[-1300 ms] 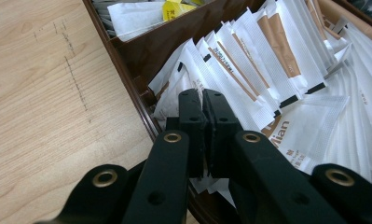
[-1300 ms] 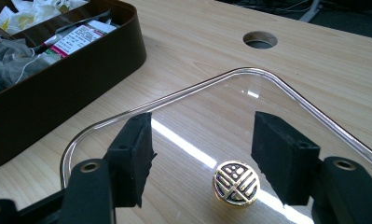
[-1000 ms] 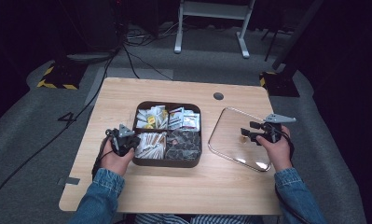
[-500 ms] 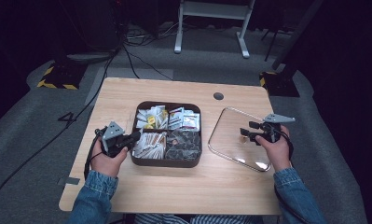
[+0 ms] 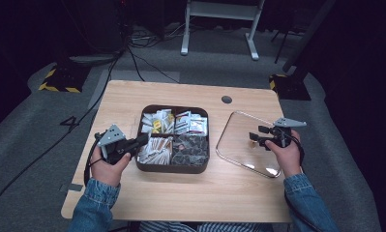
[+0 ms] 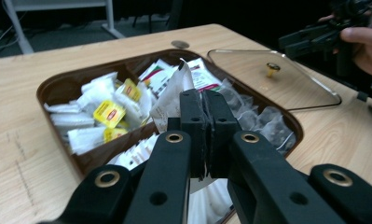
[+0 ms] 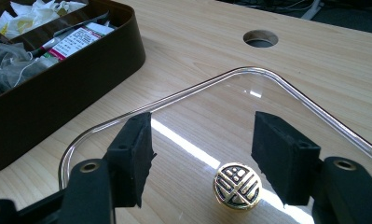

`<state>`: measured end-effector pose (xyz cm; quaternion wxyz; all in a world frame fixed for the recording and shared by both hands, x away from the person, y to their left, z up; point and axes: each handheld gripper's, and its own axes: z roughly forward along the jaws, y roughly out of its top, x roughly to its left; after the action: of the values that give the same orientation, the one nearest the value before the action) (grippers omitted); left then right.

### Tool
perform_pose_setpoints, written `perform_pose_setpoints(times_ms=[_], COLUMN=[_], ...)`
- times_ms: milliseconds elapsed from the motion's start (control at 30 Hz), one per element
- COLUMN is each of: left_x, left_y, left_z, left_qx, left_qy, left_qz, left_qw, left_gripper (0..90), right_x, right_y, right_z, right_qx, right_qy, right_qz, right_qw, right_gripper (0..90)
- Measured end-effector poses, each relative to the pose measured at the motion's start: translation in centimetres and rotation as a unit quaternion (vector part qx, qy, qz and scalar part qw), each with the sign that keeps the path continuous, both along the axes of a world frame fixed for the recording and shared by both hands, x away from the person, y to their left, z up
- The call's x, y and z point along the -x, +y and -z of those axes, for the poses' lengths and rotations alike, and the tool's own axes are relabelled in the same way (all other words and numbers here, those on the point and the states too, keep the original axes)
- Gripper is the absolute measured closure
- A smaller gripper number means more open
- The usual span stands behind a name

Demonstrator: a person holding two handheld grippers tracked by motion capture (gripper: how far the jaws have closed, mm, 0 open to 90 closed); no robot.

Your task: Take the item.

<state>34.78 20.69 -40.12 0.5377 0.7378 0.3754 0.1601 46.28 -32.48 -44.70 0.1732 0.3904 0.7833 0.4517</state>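
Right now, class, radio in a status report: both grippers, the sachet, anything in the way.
Left gripper shut on white sachet, above brown tray. Right gripper open over glass lid, jaws either side of its knob. Nothing in the way.

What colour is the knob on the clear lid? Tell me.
Gold with a dark line pattern: the knob on the lid shows best in the right gripper view.

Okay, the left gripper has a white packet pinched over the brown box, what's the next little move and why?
Probably lift the left gripper a little higher. Its jaws are shut on the white packet, whose lower end looks level with the sachets in the brown box. The right gripper waits open over the glass lid, near its gold knob.
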Motion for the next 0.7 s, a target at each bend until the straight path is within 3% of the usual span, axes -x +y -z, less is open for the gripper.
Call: perform_pose_setpoints(times_ms=[200,433,700], left_x=[0.6,1.1,1.8], left_y=[-1.1,-2.4,-4.3], left_z=[-0.7,-0.9,-1.1], left_qx=[0.011,0.008,0.011], left_qy=[-0.012,-0.014,-0.013], left_qz=[0.025,0.050,0.091], left_qw=[0.9995,0.9986,0.9957], left_gripper=[87.9,87.8,87.8], right_x=[0.0,0.0,0.0], right_y=[0.0,0.0,-0.2], right_z=[0.0,0.0,0.0], right_qx=[-0.001,-0.004,-0.005], right_qy=[0.003,0.001,0.002], right_qz=[0.001,0.001,0.002], right_qw=[1.0000,1.0000,1.0000], right_gripper=[38.8,38.5,38.5])
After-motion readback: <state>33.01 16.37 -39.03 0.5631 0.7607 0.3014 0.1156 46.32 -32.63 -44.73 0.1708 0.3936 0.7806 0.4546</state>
